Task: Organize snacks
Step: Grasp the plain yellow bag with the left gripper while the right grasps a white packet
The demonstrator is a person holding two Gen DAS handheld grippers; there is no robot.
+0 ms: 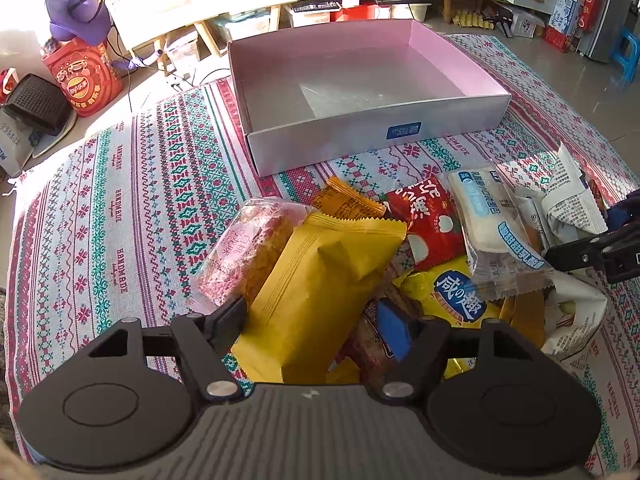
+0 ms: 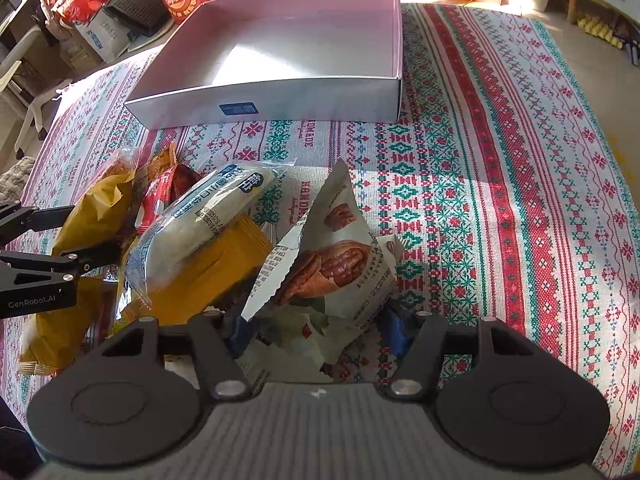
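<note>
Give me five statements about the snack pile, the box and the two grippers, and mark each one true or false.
1. The pink box has no snacks in it. True.
2. The left gripper has its fingers on either side of a yellow packet. True.
3. The right gripper is reaching into the box. False: it is down at the pile, with its fingers around a walnut packet.
4. The box sits on a bare wooden floor. False: it sits on a patterned cloth.
5. A white and blue bread packet lies on top of other snacks in the pile. True.
</note>
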